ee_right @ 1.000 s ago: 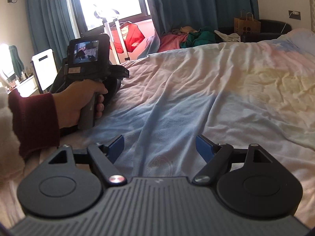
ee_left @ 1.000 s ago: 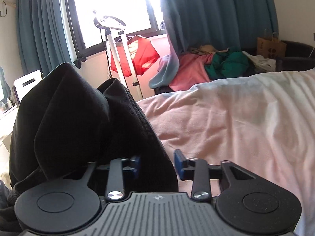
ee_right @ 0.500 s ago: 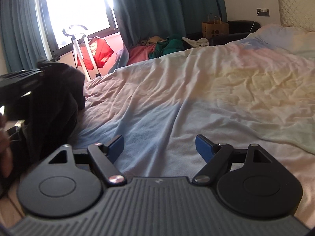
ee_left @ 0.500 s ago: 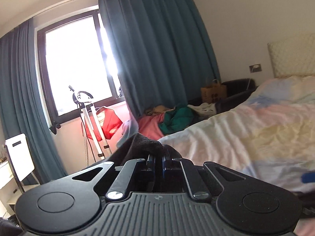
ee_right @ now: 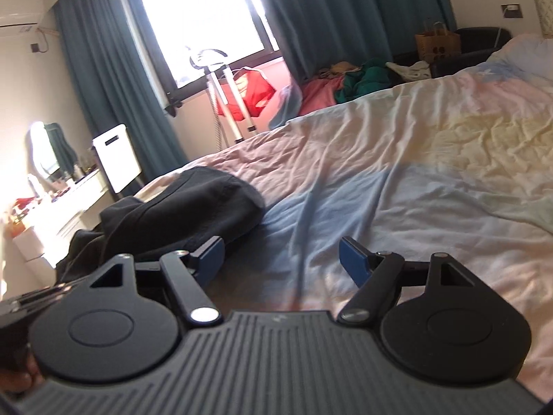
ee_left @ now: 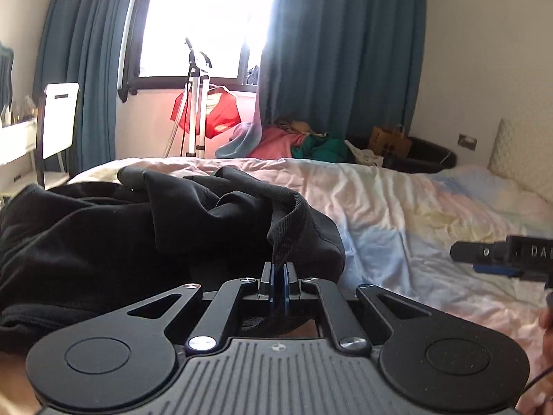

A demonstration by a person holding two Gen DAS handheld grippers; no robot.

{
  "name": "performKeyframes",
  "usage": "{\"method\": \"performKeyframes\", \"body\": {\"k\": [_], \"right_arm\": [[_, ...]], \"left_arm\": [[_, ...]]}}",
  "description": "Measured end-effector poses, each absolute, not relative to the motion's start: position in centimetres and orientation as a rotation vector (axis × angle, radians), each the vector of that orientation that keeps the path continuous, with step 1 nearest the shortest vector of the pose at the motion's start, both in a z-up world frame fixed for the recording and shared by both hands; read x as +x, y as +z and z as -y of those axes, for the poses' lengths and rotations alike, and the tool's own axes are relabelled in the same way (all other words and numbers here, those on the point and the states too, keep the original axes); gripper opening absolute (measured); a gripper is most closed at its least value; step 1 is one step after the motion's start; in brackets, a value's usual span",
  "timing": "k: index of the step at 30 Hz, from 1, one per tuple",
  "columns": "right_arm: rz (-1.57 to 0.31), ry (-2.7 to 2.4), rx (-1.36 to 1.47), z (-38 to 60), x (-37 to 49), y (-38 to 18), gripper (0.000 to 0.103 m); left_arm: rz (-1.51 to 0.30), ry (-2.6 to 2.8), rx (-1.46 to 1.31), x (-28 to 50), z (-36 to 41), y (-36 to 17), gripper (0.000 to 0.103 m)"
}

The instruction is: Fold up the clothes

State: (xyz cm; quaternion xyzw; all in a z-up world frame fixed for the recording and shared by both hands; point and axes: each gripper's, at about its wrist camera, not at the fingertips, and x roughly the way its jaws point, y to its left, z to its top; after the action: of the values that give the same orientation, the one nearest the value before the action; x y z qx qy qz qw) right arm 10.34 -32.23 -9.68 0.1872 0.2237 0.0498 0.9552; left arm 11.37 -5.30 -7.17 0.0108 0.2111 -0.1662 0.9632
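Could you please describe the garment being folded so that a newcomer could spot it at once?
Look at the pastel bed, at its end nearest the window. There lies a crumpled black garment, its edge pinched by the left hand-held gripper. It is the only dark cloth on the pale sheet.

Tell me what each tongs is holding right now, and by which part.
The left tongs are shut on the black garment, pinching its ribbed hem edge. The right tongs are open, holding nothing.

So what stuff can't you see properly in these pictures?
- What kind of clothing the black garment is: bunched up in both views.
- Its near part: hidden behind the left tongs, left view.
- The right tongs in the left view: cut off by the right edge.
- Outside the window: washed out by glare.
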Motion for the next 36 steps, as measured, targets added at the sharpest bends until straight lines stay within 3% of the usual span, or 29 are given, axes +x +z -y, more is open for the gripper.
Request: {"method": "performKeyframes", "body": {"k": [2,11,18,21,23,33,36], "right_arm": [[-0.471,0.14,0.365,30.9,11.4,-8.7,0.068],[-0.545,0.264,0.298,22.0,26.3,-3.4,0.068],[-0.676,0.176,0.042,14.1,40.0,-6.0,0.065],[-0.738,0.106,0.001,13.4,43.6,-8.6,0.051],[-0.758,0.055,0.072,14.7,44.3,-9.7,0.008],[-0.409,-0.175,0.378,29.3,33.9,-2.4,0.008],[-0.428,-0.252,0.55,34.5,28.8,-5.4,0.008]], "left_arm": [[-0.443,-0.328,-0.029,11.2,3.7,-7.3,0.004],[-0.51,-0.282,-0.213,14.5,-1.0,-9.3,0.003],[-0.49,-0.248,-0.272,17.0,-3.6,-11.4,0.004],[-0.501,-0.24,-0.29,18.2,-4.3,-12.6,0.004],[-0.508,-0.238,-0.302,18.8,-4.7,-13.2,0.004],[-0.441,-0.266,-0.296,17.8,-4.7,-11.7,0.004],[-0.428,-0.27,-0.275,16.9,-4.1,-10.8,0.004]]}}
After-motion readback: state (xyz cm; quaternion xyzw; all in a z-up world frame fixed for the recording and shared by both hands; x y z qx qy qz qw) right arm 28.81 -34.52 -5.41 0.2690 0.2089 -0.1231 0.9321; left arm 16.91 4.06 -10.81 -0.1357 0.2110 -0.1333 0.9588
